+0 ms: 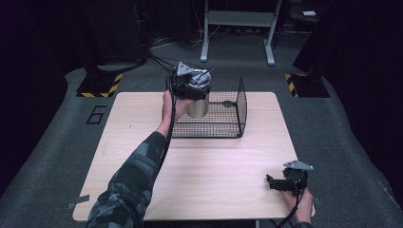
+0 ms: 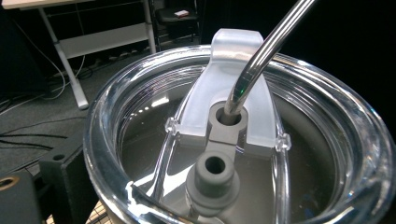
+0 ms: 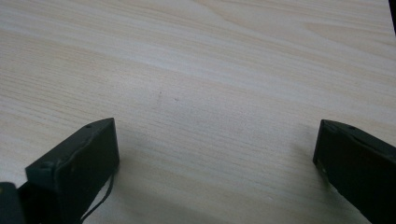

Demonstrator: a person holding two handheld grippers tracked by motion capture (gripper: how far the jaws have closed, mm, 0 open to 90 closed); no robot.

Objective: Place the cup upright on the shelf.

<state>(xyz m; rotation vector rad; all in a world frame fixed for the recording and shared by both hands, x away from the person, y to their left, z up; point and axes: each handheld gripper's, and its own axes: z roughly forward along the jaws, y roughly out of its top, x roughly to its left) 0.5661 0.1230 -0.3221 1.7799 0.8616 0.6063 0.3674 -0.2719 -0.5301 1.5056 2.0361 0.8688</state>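
Observation:
A steel tumbler stands in the left part of a black wire basket at the back of the wooden table. My left gripper sits on top of it, shut on its upper part. In the left gripper view the tumbler's clear lid is very close, with a metal straw through a grey grommet; one black jaw shows at the lower left beside the rim. My right gripper rests near the table's front right corner, open, with bare wood between its jaws.
The basket's wire walls rise around the tumbler. Behind the table stand a white desk frame and two dark stands with yellow-black striped bases. A "6" is marked on the grey floor.

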